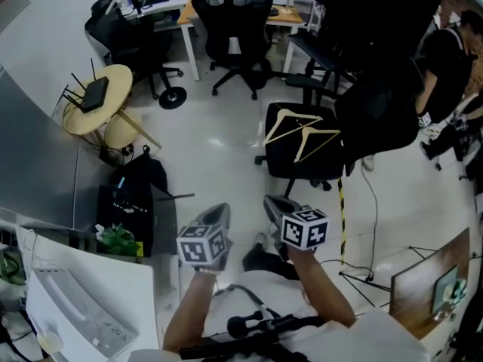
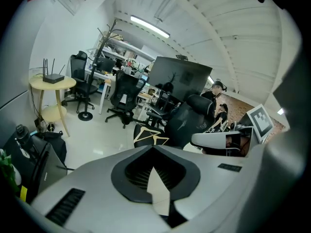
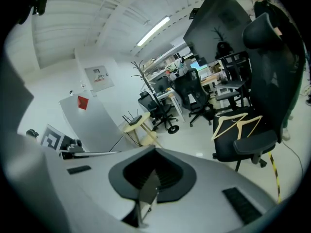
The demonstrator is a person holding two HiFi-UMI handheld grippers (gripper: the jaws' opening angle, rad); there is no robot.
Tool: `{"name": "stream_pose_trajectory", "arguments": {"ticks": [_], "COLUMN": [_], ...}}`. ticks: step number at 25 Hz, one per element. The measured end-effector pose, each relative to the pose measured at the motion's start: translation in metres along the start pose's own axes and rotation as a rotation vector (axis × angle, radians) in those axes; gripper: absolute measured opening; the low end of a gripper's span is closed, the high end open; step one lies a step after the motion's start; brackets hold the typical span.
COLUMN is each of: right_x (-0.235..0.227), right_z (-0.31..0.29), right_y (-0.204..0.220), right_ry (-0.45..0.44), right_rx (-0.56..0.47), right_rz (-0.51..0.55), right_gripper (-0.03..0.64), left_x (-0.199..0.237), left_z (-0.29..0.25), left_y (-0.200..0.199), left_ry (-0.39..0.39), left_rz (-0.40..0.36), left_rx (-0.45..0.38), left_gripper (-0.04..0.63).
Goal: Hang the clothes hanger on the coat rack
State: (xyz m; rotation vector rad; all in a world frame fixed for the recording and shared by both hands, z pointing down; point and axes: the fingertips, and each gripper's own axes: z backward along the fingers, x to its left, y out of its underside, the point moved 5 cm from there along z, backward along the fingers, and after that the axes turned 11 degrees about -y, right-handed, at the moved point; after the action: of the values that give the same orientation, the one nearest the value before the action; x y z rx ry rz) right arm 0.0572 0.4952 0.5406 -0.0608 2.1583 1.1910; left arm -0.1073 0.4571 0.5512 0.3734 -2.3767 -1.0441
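Two wooden clothes hangers [image 1: 302, 133] lie on the seat of a black office chair [image 1: 281, 157], ahead of both grippers. The left gripper view shows the hangers [image 2: 151, 136] just past the jaw tips, and the right gripper view has the hangers [image 3: 238, 123] to the right. My left gripper [image 1: 220, 208] and right gripper [image 1: 270, 200] are side by side over the floor, short of the chair. Both are shut and hold nothing. The coat rack [image 2: 106, 42] stands far back by the desks, and the coat rack [image 3: 144, 79] also shows in the right gripper view.
A round yellow table [image 1: 113, 78] with a router stands at the left, with a black bag [image 1: 139, 176] on the floor below it. More office chairs [image 1: 234, 36] and desks fill the back. A person [image 1: 445, 59] sits at the right. Tripod legs [image 1: 362, 277] spread at the lower right.
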Motion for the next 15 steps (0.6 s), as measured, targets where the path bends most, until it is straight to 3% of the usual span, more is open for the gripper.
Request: {"name": "stream_pose_trajectory", "arguments": {"ticks": [15], "right_x": [-0.107], "right_z": [-0.008], "right_y": [-0.079], "right_ry": [-0.003], "right_rx": [-0.024], "right_rz": [-0.055], "right_gripper": [0.01], "left_x": [-0.059], "left_z": [-0.11], "left_y": [-0.057], "left_ry": [0.012], "left_rz": [-0.044], "left_rx": [0.046], "left_gripper": [-0.009]}}
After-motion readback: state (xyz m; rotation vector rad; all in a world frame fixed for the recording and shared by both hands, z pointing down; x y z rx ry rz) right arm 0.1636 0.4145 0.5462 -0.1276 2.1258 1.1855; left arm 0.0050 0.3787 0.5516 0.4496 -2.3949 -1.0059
